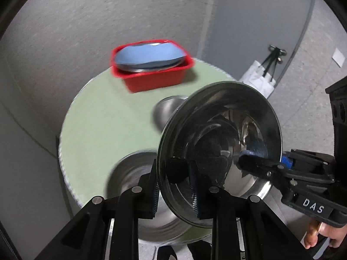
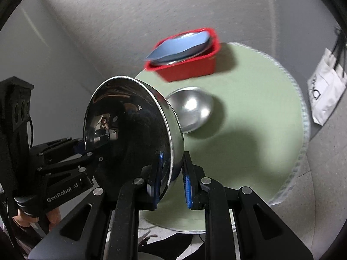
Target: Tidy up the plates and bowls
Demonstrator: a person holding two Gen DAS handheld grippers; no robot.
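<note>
A shiny steel bowl (image 1: 219, 149) is held in the air on its side above the round green table (image 1: 104, 117). My left gripper (image 1: 175, 192) is shut on its rim from below. My right gripper (image 2: 171, 186) is shut on the same bowl (image 2: 130, 134) at the opposite rim; it shows in the left wrist view (image 1: 258, 164). A second steel bowl (image 2: 190, 110) lies upside down on the table. A third steel bowl (image 1: 134, 179) sits under the held one. A red bin (image 1: 151, 73) at the far edge holds a blue plate (image 1: 147, 54) on steel plates.
A white tote bag (image 2: 325, 91) hangs on the wall at the right of the table. Grey walls close in behind and to the left. The table's front edge (image 2: 288, 179) drops off to the floor.
</note>
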